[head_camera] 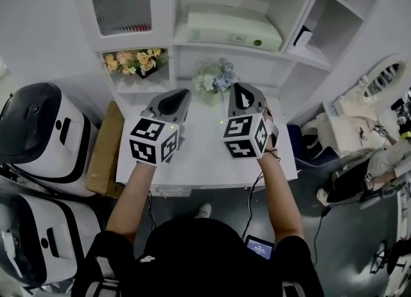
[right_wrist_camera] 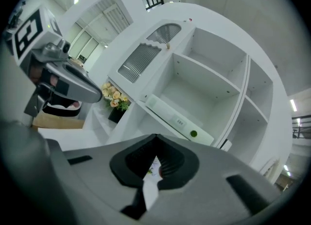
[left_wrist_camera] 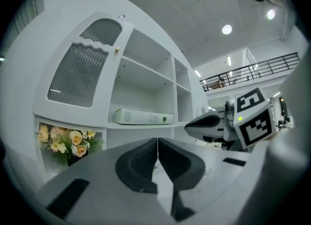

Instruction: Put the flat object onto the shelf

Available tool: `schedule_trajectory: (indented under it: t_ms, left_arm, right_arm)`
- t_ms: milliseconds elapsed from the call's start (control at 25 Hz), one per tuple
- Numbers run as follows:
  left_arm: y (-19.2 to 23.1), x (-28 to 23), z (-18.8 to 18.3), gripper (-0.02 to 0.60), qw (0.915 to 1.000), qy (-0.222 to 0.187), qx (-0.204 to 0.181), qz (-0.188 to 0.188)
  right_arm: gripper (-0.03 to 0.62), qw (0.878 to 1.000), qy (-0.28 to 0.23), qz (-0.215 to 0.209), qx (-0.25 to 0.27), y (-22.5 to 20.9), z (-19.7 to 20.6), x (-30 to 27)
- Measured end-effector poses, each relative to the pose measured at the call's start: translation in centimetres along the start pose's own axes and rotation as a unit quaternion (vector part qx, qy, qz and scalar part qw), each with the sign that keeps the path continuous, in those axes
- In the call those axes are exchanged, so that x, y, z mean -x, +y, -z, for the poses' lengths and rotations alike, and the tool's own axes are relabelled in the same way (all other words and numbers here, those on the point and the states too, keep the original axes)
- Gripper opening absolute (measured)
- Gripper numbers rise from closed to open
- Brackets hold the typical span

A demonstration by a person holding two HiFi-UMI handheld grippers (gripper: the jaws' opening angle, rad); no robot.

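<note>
Yellow flowers, a pale bouquet (further right), cardboard box beside the table.

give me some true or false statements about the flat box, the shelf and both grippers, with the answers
1. The pale green flat box lies in the middle compartment of the white shelf unit. True.
2. The left gripper is clamped on that box. False: its jaws are together on nothing, and the box is apart from it on the shelf.
3. A yellow and orange flower bunch sits in the cubby under the ribbed glass door. True.
4. The right gripper has its jaws wide apart. False: they are shut, with nothing held.
</note>
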State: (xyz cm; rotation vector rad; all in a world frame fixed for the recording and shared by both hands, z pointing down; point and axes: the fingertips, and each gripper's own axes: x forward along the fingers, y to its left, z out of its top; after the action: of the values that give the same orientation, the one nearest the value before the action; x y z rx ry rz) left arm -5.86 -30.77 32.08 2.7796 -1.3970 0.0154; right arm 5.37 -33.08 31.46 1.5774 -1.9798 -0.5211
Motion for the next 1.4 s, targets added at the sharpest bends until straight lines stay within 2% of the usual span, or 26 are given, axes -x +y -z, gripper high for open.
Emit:
schedule_trajectory:
  t_ms: [400,680,1120,1400]
  left_arm:
    - [-0.3,3.7,1.5,0.006,0.9999,0.007,0.011,0.007]
    - [-0.1,7.1,2.6,0.006,0.9998,0.008,0.020,0.003]
    - [-1.8,9.2,3.4,0.006,0.9998,0.004,0.018,0.011]
    - [-2.3,9.9,2.9,0.006,0.9997,-0.006,0.022,-0.006]
  right_arm:
    - [0.000,0.994,-0.029,-0.016,-0.102,3.0,-0.1,4.0]
    - [0.000,0.987,-0.047,-0.015,-0.153,4.8,0.0,6.9]
    - [0.000,0.983,-0.051,-0.025,-0.174,6.0,1.0,9.8]
    - [0.000,0.979,-0.070,-0.026,-0.192,5.3,1.4,11.2]
